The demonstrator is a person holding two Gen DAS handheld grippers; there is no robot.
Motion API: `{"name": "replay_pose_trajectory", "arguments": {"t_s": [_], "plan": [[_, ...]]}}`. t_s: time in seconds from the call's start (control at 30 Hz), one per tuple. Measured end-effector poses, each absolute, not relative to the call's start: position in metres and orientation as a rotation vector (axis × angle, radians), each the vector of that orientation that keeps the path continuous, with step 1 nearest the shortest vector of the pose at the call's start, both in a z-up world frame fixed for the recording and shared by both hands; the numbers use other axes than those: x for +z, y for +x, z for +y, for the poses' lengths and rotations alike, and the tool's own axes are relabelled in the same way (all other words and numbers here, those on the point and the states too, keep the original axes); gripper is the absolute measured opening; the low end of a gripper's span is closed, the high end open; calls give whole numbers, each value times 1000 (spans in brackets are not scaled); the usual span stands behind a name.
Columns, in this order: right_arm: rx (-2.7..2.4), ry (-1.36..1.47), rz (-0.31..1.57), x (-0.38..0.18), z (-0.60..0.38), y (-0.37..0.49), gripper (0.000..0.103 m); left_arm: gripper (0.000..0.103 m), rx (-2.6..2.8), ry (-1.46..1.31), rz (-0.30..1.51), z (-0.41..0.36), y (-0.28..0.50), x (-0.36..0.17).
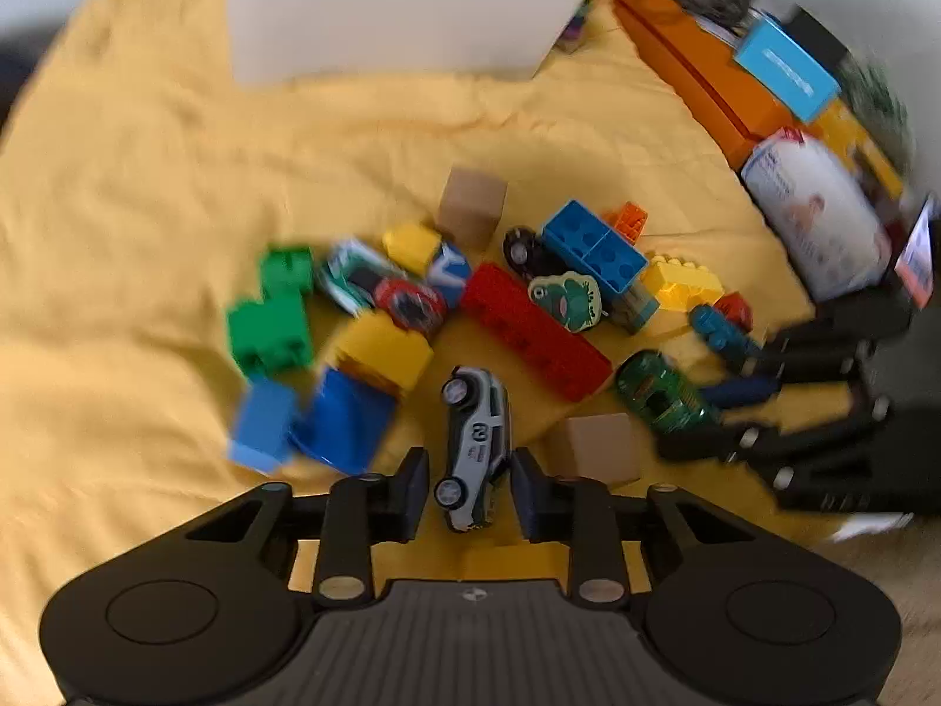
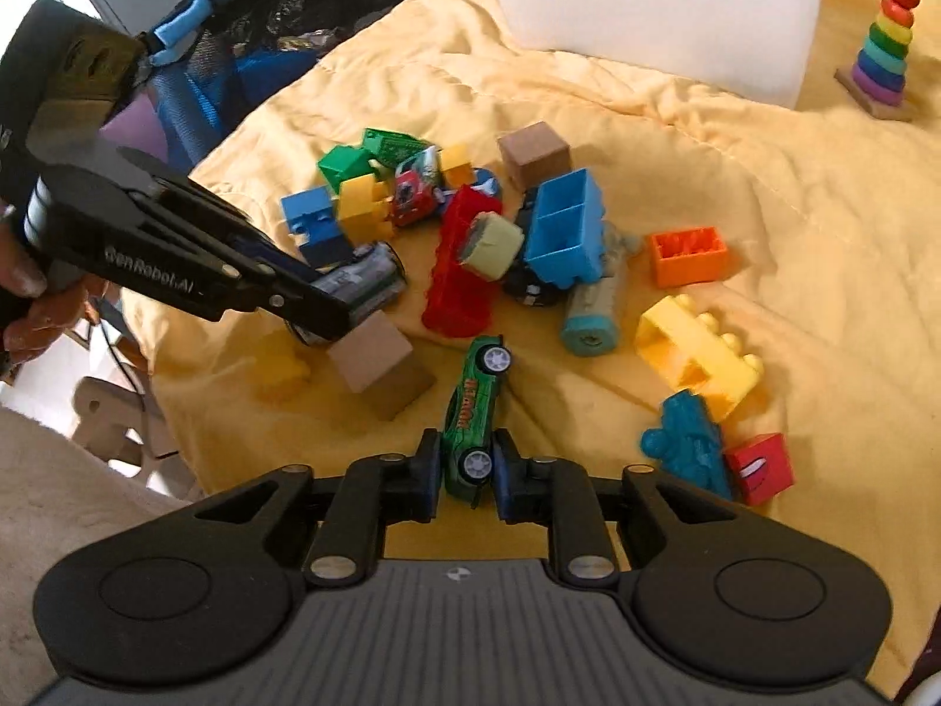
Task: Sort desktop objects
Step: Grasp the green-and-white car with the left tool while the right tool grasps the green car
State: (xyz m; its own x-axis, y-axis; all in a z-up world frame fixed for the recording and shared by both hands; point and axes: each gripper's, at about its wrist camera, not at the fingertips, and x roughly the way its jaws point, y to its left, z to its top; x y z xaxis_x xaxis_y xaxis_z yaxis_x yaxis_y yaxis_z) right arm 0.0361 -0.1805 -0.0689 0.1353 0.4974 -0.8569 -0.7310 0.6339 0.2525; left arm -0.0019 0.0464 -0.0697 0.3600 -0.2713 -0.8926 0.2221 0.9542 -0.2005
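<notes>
My left gripper point(image 1: 469, 485) pinches the white car point(image 1: 473, 447), my right gripper point(image 2: 467, 473) pinches the green car point(image 2: 473, 418), whose view alone shows the ring stacker point(image 2: 885, 53).

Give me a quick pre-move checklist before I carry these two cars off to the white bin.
1. Left gripper around the white car: ok, the car sits between the fingers; firm contact: cannot tell.
2. Right gripper on the green car: ok, both pads press its sides.
3. Cars lifted off the yellow blanket: cannot tell.
4. Grippers clear of each other: ok, the left one stays apart from the right in the right wrist view.
5. White bin reachable beyond the pile: ok, nothing stands in front of it.
6. Bin contents: cannot tell.
</notes>
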Motion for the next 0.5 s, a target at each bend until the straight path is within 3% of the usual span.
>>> {"name": "replay_pose_trajectory", "arguments": {"t_s": [0.2, 0.5], "plan": [[837, -320, 1044, -64, -185, 39, 35, 40, -243, 285, 1071, 14, -23, -59], [831, -515, 921, -65, -164, 23, 40, 40, -218, 351, 1090, -3, -20, -74]]}}
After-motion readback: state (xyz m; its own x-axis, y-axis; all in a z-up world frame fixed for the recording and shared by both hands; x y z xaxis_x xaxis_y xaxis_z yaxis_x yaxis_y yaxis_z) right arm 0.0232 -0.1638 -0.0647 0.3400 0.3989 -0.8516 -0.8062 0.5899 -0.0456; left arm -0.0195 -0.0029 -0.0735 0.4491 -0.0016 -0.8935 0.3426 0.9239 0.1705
